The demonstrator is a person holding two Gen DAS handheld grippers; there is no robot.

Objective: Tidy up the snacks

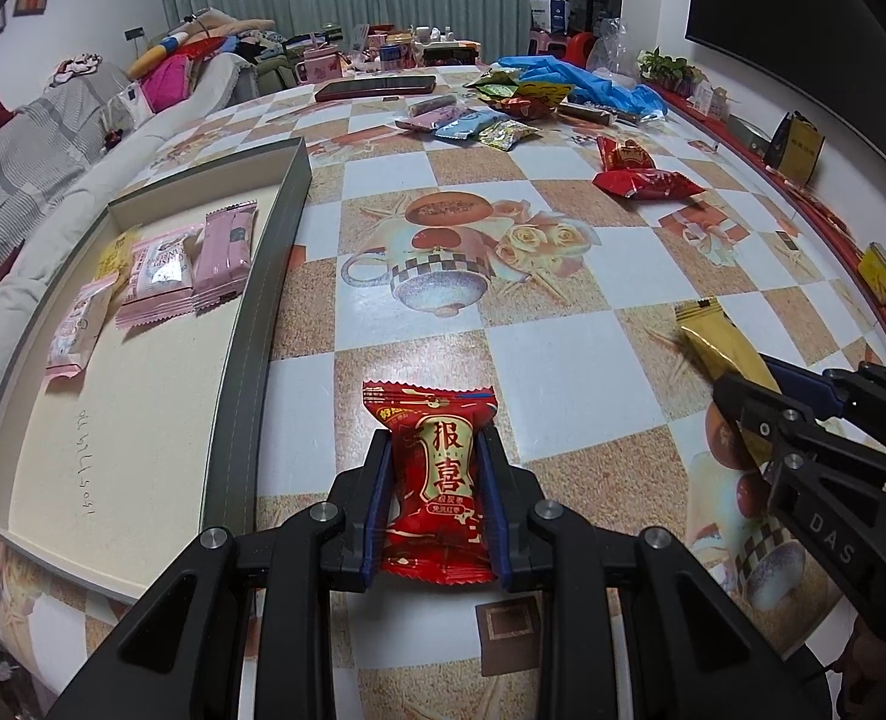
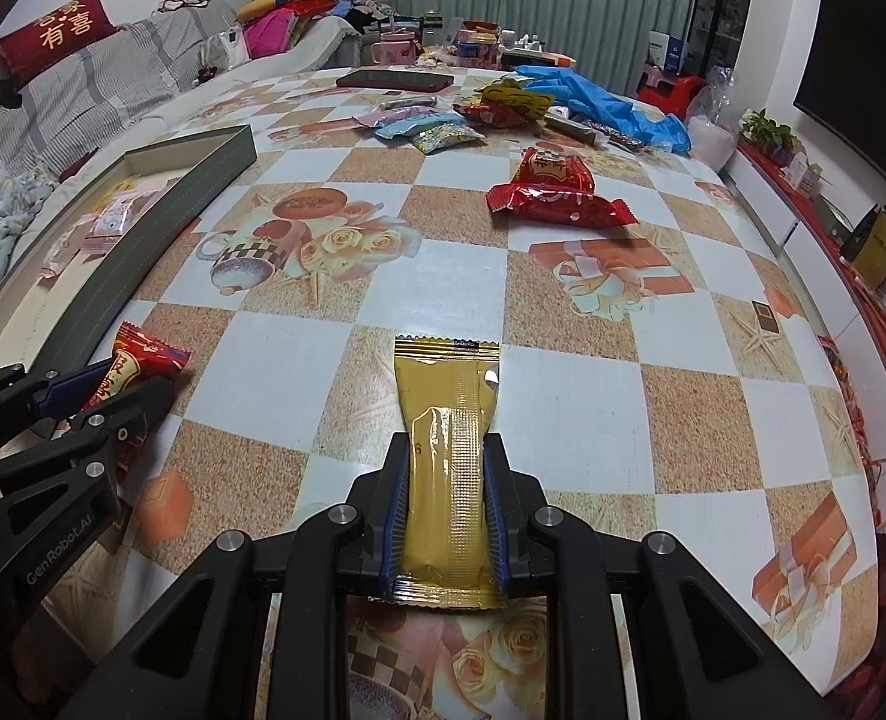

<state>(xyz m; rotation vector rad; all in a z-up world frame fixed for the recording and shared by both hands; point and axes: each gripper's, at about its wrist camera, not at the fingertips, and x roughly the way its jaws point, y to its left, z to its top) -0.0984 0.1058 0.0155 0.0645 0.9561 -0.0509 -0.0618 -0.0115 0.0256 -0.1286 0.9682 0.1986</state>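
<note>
My left gripper (image 1: 434, 450) is shut on a red snack packet (image 1: 434, 474) with gold Chinese characters, held just above the table beside the box. My right gripper (image 2: 446, 450) is shut on a gold snack packet (image 2: 446, 450). The right gripper also shows at the right of the left wrist view (image 1: 743, 414), and the left gripper at the left of the right wrist view (image 2: 119, 396). A shallow grey box (image 1: 275, 276) with a cream floor lies to the left and holds several pink packets (image 1: 221, 252) and a yellow one (image 1: 114, 252).
Two red packets (image 2: 554, 195) lie mid-table. A pile of mixed snacks (image 1: 479, 123), blue gloves (image 2: 611, 102) and a dark phone (image 1: 377, 87) lie at the far end. A sofa (image 1: 41, 138) runs along the left; a red-edged shelf (image 1: 803, 192) runs along the right.
</note>
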